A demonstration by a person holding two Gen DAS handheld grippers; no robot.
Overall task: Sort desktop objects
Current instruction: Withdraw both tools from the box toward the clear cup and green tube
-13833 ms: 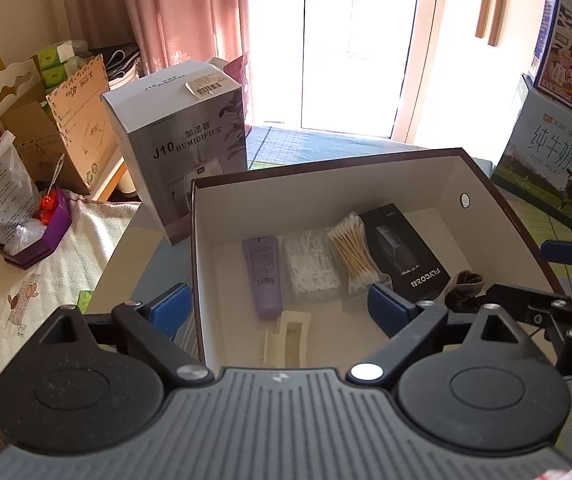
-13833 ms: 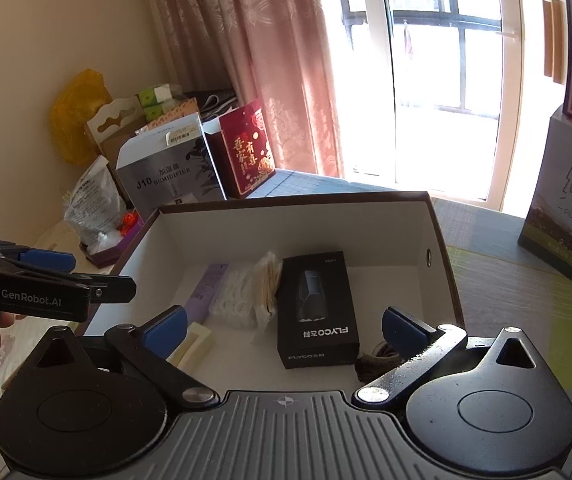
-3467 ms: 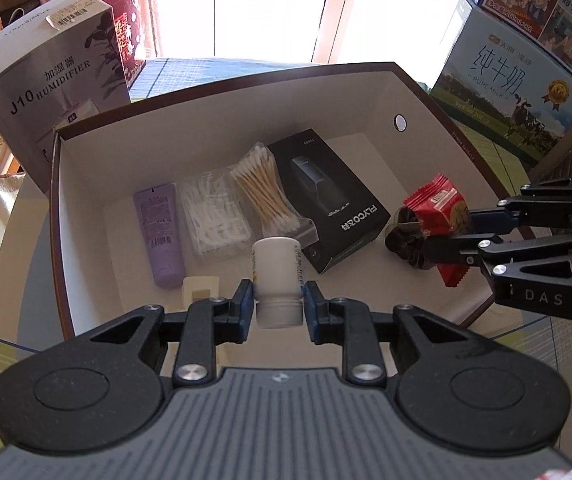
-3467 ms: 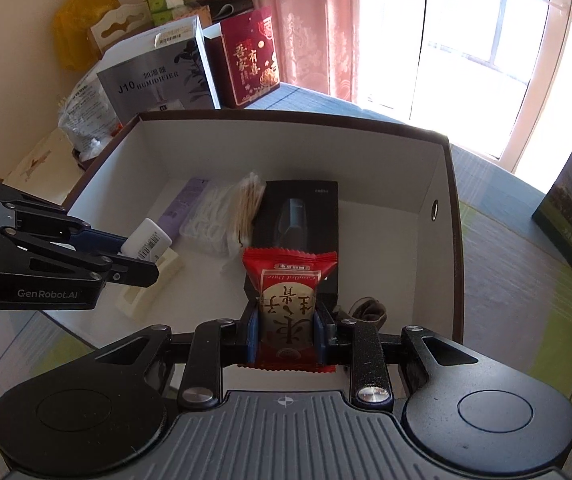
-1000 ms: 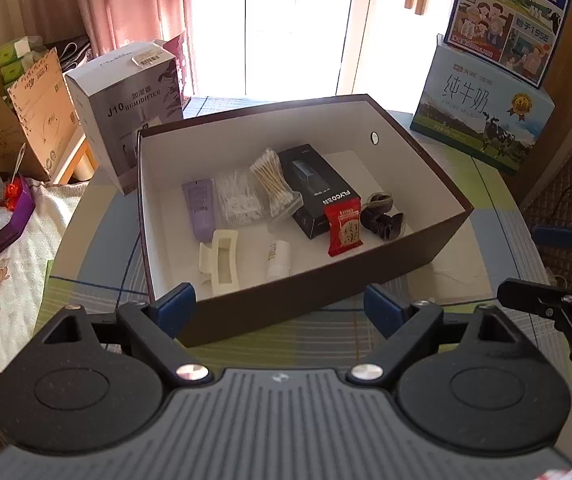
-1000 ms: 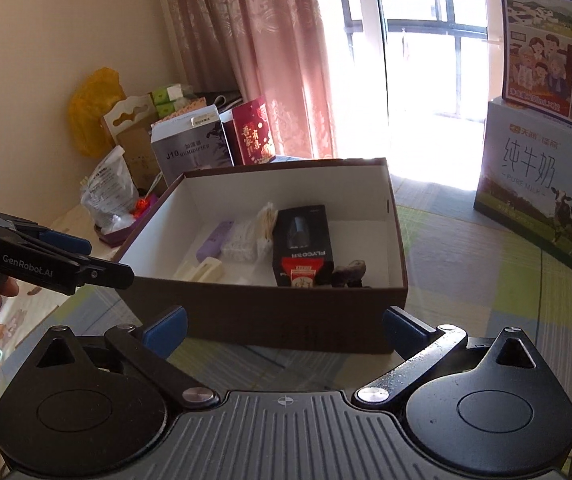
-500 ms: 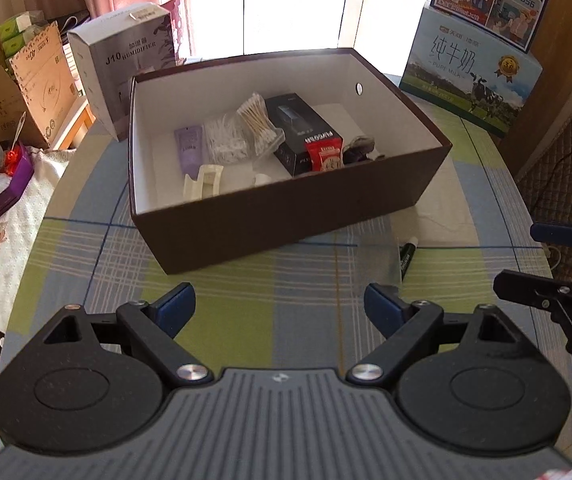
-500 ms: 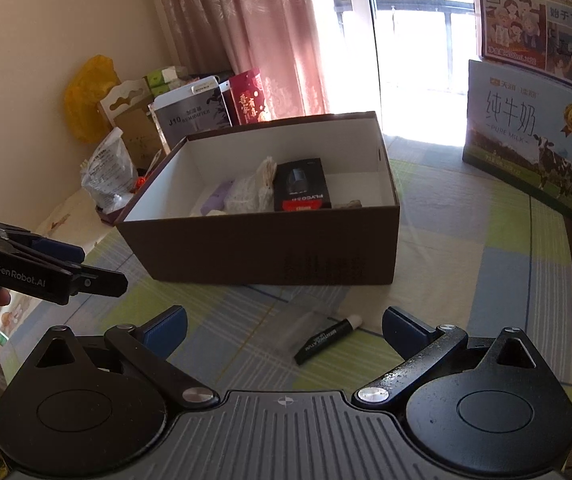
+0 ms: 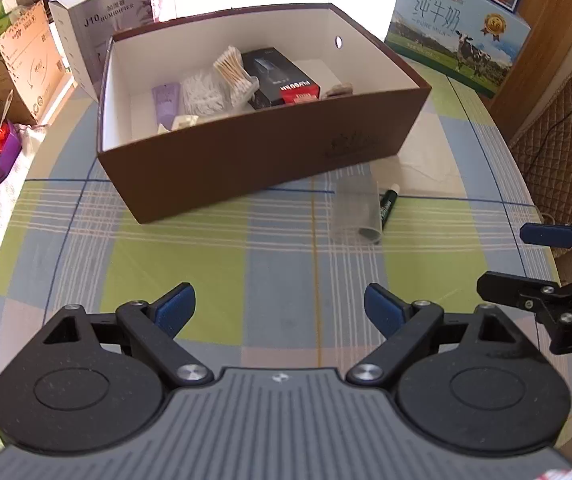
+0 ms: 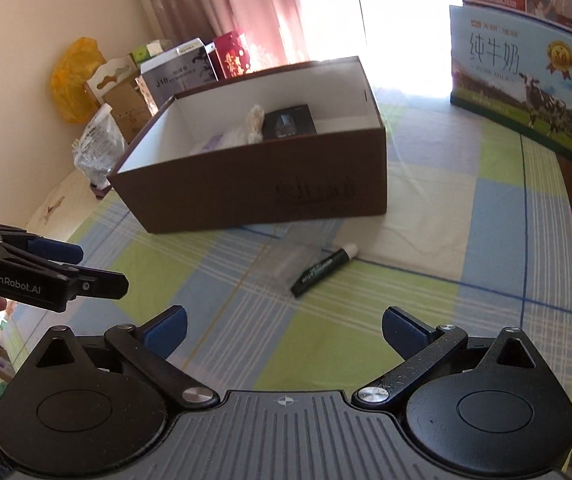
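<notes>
I hold my left gripper [image 9: 279, 306] and my right gripper [image 10: 283, 330] low over the checked tablecloth [image 9: 221, 268], jaws spread wide on both, nothing between them. The brown box [image 9: 269, 148] stands ahead of me (cotton swabs [image 9: 234, 70], a black carton [image 9: 279, 78] and a purple tube [image 9: 165, 100] lie inside). A dark green tube [image 10: 322, 266] lies on the cloth just in front of the box, beside a clear plastic piece [image 9: 356, 210].
</notes>
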